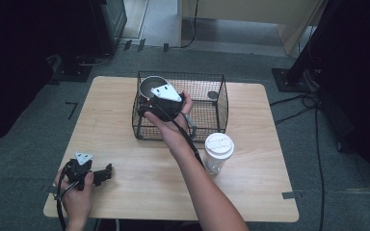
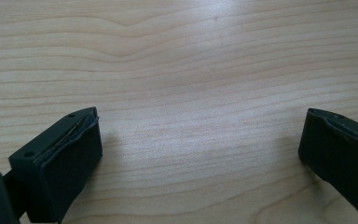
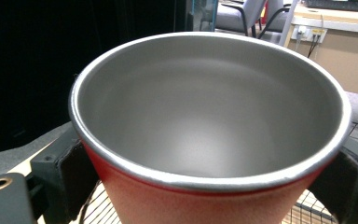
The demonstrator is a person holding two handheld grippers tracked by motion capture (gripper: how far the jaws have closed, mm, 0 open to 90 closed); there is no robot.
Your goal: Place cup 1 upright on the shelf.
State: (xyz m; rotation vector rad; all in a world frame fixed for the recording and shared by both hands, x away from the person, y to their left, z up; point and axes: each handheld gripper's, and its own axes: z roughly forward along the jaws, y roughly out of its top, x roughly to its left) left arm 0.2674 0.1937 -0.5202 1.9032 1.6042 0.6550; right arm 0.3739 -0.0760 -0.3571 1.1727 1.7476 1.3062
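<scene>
A red cup [image 1: 150, 86] with a bare steel inside hangs over the left back corner of the black wire basket [image 1: 223, 98]. My right gripper [image 1: 148, 99] is shut on it, with the person's hand reaching in from the front. In the right gripper view the cup [image 3: 205, 126] sits upright between both jaws, which press on its red wall just under the rim. My left gripper [image 1: 107, 172] rests at the table's front left, held in the other hand. Its jaws stand wide apart over bare wood [image 2: 200, 93], with nothing between them.
A clear tumbler with a white lid [image 1: 218, 151] stands on the wooden table [image 1: 125, 192] just in front of the basket's right corner, beside the right forearm. A small dark round piece [image 1: 213, 95] lies inside the basket at the back right. Cables run across the floor to the right.
</scene>
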